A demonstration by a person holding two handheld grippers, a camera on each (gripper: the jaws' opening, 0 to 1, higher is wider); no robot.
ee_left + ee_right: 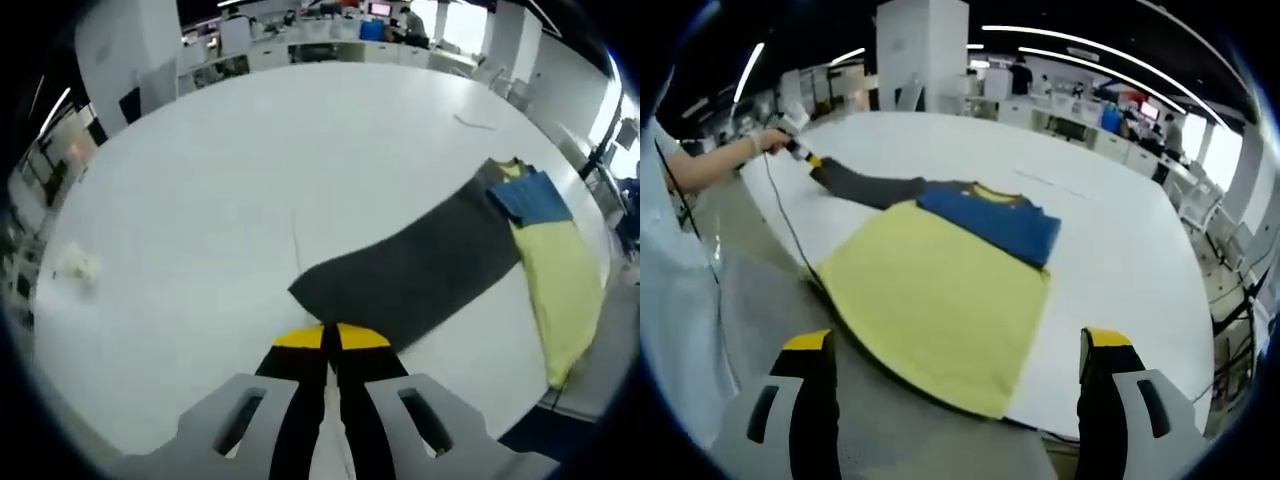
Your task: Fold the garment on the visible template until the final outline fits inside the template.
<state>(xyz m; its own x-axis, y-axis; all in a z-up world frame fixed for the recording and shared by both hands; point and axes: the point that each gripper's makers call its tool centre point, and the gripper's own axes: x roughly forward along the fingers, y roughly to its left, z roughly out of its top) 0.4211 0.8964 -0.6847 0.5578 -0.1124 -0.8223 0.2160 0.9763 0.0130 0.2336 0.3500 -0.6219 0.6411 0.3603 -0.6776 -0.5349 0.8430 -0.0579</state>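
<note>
A long-sleeved shirt lies flat on the big white table (1120,250): yellow body (940,290), blue chest (990,220), dark grey sleeve (865,185). Its yellow hem reaches the table's near edge. My right gripper (958,345) hangs open above that hem, jaws wide apart, nothing between them. In the left gripper view the grey sleeve (420,270) stretches away toward the blue and yellow part (555,270). My left gripper (331,338) is shut, its yellow tips at the sleeve's end. The left gripper (800,148) also appears far left in the right gripper view, held by a hand.
A small white crumpled thing (78,265) lies on the table's left side. A thin faint line (296,240) runs across the tabletop. A cable (780,225) trails from the left gripper along the table's edge. Grey floor (750,320) is below; desks and chairs stand beyond.
</note>
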